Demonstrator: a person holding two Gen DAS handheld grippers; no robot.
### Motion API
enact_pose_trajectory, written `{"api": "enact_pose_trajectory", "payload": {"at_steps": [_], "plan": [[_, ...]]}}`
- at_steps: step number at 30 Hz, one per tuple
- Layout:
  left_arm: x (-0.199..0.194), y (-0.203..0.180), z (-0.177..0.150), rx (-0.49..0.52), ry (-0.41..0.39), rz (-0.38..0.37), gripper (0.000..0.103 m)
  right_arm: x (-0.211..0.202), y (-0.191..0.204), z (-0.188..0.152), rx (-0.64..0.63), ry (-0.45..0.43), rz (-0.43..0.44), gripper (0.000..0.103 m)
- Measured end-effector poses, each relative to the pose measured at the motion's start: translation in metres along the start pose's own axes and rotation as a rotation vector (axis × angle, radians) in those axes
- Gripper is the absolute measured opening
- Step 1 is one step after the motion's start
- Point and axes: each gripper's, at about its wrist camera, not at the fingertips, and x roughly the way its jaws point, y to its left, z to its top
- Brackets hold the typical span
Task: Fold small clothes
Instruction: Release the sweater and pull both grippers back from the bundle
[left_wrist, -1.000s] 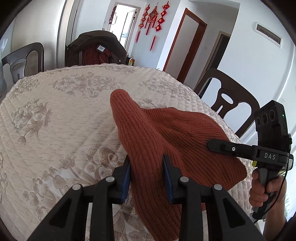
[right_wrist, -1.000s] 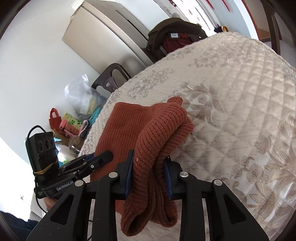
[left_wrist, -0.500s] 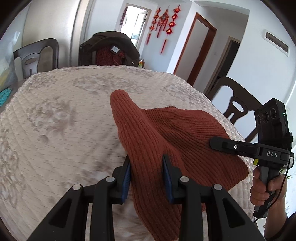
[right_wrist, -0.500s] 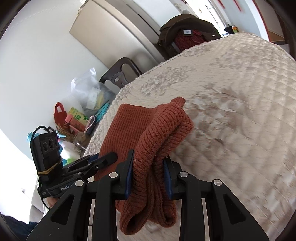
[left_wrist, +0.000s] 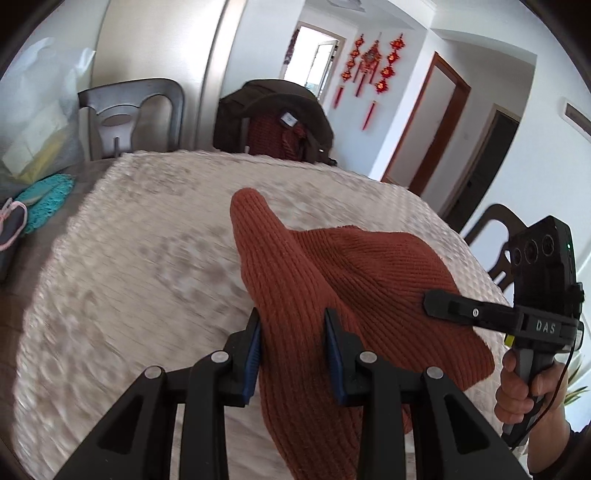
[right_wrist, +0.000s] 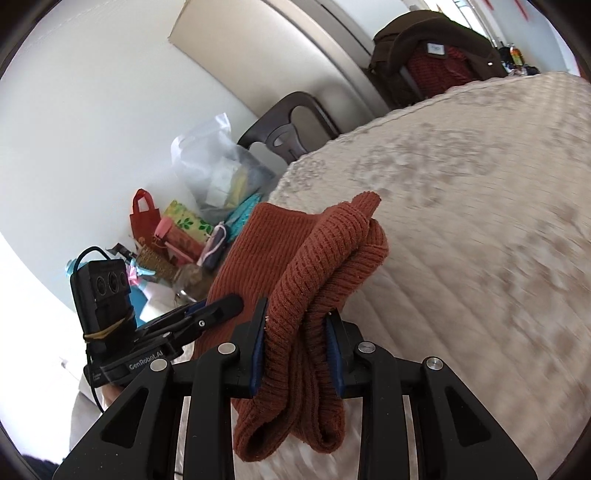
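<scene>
only readable text is on the tools: "DAS" on the right gripper (left_wrist: 439, 304) at the right edge of the left wrist view, and "GenRobot.AI" on the left gripper (right_wrist: 218, 310) at lower left of the right wrist view

the rust-orange knit garment (left_wrist: 332, 280) is ribbed, bunched up and folded over itself, sitting mid-frame over the quilted cream tablecloth (left_wrist: 129, 277), one end poking up in a point. both grippers are clamped on it, blue pads pressed into the knit, a loose end hanging down below the right one

around it: dark chairs, one with a brown coat (left_wrist: 273, 107) over the back, red hanging ornaments (left_wrist: 373, 62) on the wall upper right, a plastic bag (right_wrist: 218, 166) and a small red bag (right_wrist: 142, 214) off the table edge. tablecloth is motion-blurred
</scene>
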Motion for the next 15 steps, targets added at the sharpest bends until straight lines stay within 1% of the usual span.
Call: {"api": "enact_pose_trajectory", "payload": {"at_steps": [3,5,7,9,10,12,13,15], "plan": [[0.006,0.022,0.005,-0.009,0.003,0.034,0.034,0.026,0.002,0.008,-0.005,0.016,0.012,0.028],[0.013,0.035,0.002,-0.014,0.007,0.052,0.034,0.047,-0.004,0.012,0.003,0.031,0.015,0.029],[0.026,0.051,-0.004,-0.034,0.038,0.068,0.034,0.064,-0.015,0.011,0.023,0.051,0.008,0.029],[0.037,0.064,-0.012,-0.067,0.075,0.081,0.035,0.076,-0.027,0.005,0.048,0.078,-0.033,0.031],[0.037,0.07,-0.017,-0.088,0.077,0.066,0.037,0.078,-0.033,0.002,0.059,0.088,-0.052,0.031],[0.029,0.076,-0.021,-0.113,0.058,0.046,0.038,0.073,-0.043,-0.003,0.085,0.092,-0.049,0.035],[0.025,0.076,-0.022,-0.119,0.049,0.047,0.038,0.066,-0.045,-0.004,0.091,0.085,-0.052,0.035],[0.011,0.07,-0.024,-0.109,0.016,0.07,0.037,0.052,-0.039,-0.002,0.051,0.067,-0.09,0.035]]}}
